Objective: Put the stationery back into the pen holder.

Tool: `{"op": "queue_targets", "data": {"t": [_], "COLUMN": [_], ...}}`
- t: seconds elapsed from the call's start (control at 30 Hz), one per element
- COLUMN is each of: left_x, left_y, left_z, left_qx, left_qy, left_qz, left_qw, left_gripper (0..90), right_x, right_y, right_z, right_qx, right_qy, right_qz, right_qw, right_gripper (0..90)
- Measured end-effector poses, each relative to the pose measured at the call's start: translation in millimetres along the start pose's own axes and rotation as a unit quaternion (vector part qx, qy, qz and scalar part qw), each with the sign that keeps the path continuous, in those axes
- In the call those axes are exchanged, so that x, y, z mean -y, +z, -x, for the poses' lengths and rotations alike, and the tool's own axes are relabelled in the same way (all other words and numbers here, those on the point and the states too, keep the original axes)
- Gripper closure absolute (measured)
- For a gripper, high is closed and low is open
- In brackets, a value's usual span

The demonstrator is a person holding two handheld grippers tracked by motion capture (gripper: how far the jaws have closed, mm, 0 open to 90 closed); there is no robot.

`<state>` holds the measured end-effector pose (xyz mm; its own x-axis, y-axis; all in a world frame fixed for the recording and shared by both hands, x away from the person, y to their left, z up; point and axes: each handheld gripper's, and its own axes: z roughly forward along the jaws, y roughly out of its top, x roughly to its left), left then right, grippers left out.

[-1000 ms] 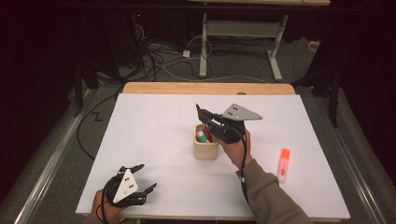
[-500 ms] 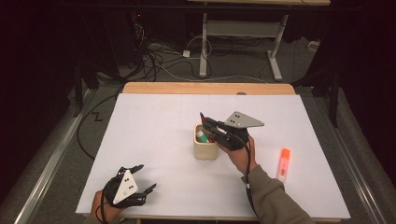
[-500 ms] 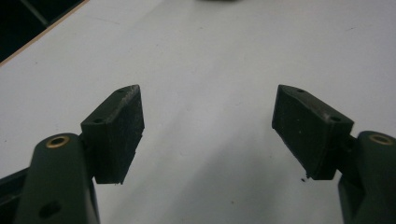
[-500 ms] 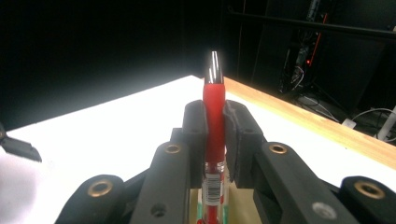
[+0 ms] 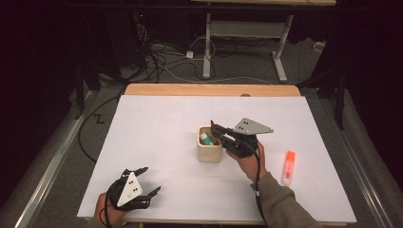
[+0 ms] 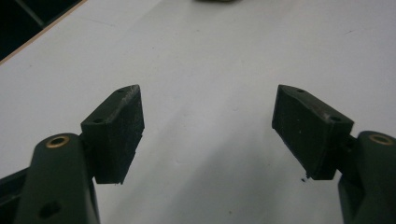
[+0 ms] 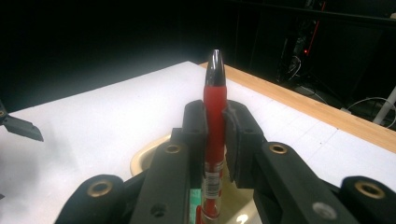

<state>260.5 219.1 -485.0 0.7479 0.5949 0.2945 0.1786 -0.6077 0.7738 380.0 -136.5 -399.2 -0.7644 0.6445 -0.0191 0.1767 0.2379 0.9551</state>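
Though over cup [image 5: 209,148], pen [image 7: 214,121] between right tongs [image 7: 215,122]

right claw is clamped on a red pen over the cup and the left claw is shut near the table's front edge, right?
Not quite: the left claw is open, its jaws wide apart in the left gripper view. The right claw does clamp the red pen over the cup.

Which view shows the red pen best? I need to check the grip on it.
The right gripper view: the red pen stands clamped between the right gripper's jaws, above the cup. The high view shows just a red tip by that gripper. The left gripper view looks at bare table.
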Motion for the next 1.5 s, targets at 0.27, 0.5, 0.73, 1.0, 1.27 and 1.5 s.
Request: {"op": "queue_targets", "data": {"t": [0.27,0.5,0.73,1.0,1.27,1.5], "left_x": [0.4,1.1,1.4,0.5,-0.3,-0.7], "left_y": [-0.3,-0.8,-1.1,-1.0,-0.1,0.4], "left_z": [0.6,0.7,0.4,1.0,1.3,0.9], "left_qx": [0.000,-0.001,-0.002,-0.002,-0.002,-0.002], "left_qy": [0.000,0.000,-0.001,0.000,0.002,0.005], "left_qz": [-0.001,-0.003,-0.002,-0.003,-0.004,-0.004], "left_qw": [1.0000,1.0000,1.0000,1.0000,1.0000,1.0000], "left_gripper": [24.5,24.5,24.5,24.5,24.5,24.5], "right_x": [4.5,3.8,2.5,2.7,0.6,-2.3], "right_y": [-2.7,-2.4,-6.1,-19.9,-32.0,-41.1], "right_z": [3.4,2.5,1.9,5.6,7.1,4.6], "right_qx": [-0.001,0.003,-0.001,0.016,0.026,0.040], "right_qy": [0.002,0.000,-0.007,-0.009,-0.009,-0.023], "right_qz": [0.001,-0.002,-0.006,-0.011,-0.014,-0.025], "right_qw": [1.0000,1.0000,1.0000,0.9998,0.9995,0.9986], "right_gripper": [79.2,73.9,69.5,65.2,57.5,48.9]}}
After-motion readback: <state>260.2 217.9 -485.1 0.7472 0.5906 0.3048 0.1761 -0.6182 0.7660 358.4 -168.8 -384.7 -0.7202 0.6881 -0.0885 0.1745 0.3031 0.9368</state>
